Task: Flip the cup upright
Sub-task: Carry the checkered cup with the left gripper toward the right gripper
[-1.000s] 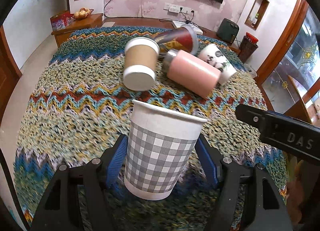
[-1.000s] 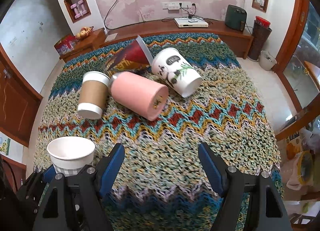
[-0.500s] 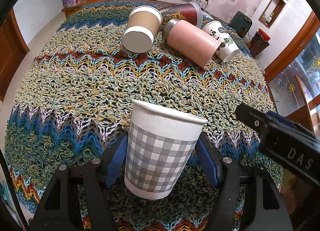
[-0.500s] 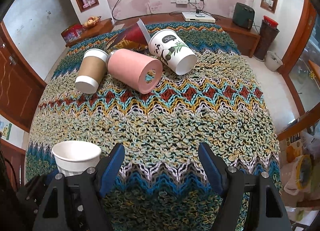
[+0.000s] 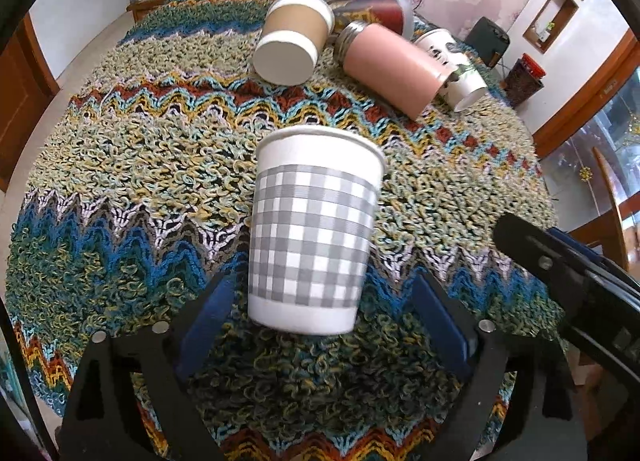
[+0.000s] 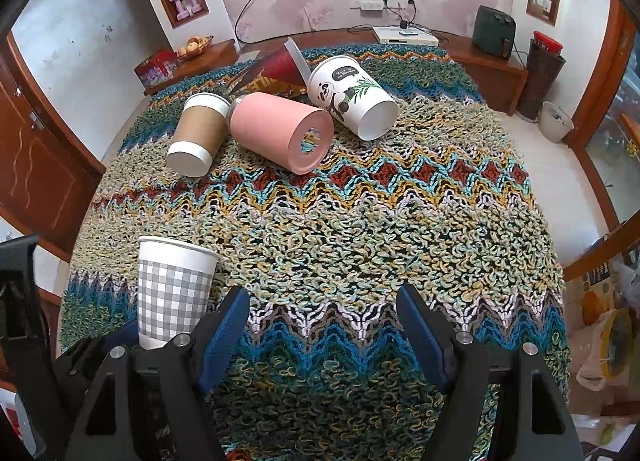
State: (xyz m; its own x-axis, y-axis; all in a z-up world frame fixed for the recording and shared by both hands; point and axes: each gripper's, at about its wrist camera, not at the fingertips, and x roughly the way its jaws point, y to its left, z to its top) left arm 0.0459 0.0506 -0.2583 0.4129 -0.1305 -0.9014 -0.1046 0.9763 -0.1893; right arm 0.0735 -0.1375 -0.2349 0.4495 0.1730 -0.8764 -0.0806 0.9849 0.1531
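Note:
A grey checked paper cup (image 5: 310, 245) stands upright on the knitted cloth, mouth up. It also shows in the right wrist view (image 6: 172, 295) at the lower left. My left gripper (image 5: 320, 325) is open; its blue pads sit on either side of the cup's base with gaps, not touching. My right gripper (image 6: 322, 329) is open and empty, to the right of the cup above the cloth. Part of the right gripper shows in the left wrist view (image 5: 568, 273).
Several cups lie on their sides at the far end: a brown paper cup (image 6: 196, 135), a pink tumbler (image 6: 280, 133), a panda-print cup (image 6: 352, 99) and a dark red cup (image 6: 276, 69). The colourful cloth (image 6: 380, 229) covers the table; floor lies beyond its edges.
The left gripper has let go of the checked cup and opened wider. The cup now stands on the cloth, and both grippers have drawn back a little.

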